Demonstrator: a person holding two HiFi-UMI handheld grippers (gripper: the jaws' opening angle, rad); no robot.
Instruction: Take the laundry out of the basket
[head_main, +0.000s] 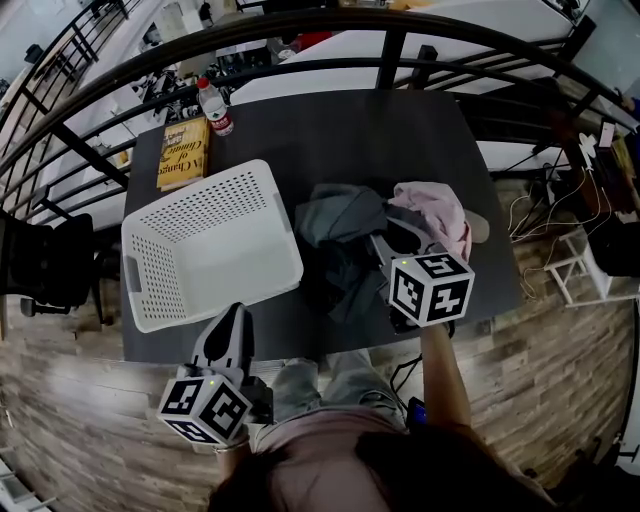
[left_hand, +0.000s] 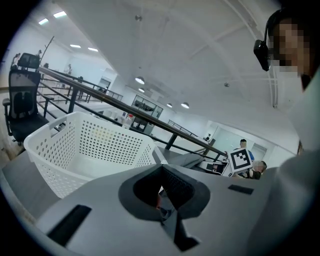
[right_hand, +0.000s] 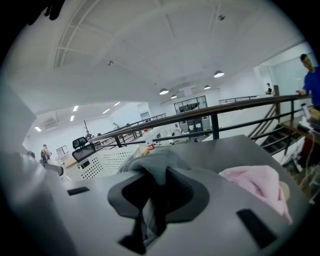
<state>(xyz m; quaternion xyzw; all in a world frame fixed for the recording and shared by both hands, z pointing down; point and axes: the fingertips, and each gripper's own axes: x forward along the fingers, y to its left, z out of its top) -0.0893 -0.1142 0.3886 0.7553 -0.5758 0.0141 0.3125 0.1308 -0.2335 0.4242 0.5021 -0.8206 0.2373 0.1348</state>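
White basket (head_main: 215, 182) at left, laundry heaped on the table (head_main: 340, 130) to its right.
The left gripper (head_main: 232, 315), fingers pressed together on nothing, hangs at the basket's near side. Far left, a yellow book (head_main: 183, 152) shows "Change" and "Climate" beside a red-labelled bottle (head_main: 215, 108). At right, the right gripper (head_main: 385, 245) pinches a fold of the grey garment (head_main: 340, 212), with the pink garment (head_main: 435, 210) just beside it.

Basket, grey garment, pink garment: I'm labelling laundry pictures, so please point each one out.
basket (head_main: 150, 272), head view, on its perforated left wall.
grey garment (head_main: 338, 215), head view, on the middle of the bunched cloth.
pink garment (head_main: 437, 208), head view, on its top fold.
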